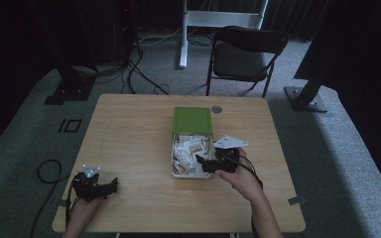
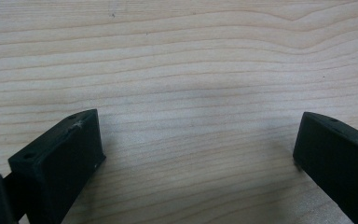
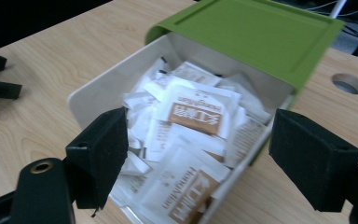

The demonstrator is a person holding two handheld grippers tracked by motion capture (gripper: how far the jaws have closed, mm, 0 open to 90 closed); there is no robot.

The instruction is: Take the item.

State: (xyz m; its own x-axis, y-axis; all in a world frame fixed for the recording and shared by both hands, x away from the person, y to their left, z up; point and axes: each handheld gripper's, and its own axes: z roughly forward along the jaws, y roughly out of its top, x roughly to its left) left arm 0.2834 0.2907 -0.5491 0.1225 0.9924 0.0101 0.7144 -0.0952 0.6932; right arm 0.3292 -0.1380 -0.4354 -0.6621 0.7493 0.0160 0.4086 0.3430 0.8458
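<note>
Right gripper view puts us over the box: a white drawer slid out of a green sleeve, heaped with small paper sachets, white with brown labels. The right tongs are spread wide, straddling the drawer's near end, gripping nothing. From the high view the box sits mid-counter, toward the right side. Those sachets look feather-light, thin and crinkly, probably slippery against each other; I'd pinch one by a flat edge, gently, since a loose packet could easily slide out. The drawer itself seems rigid plastic with smooth walls. Over at the near left corner, the left tongs rest wide open on bare wood grain.
</note>
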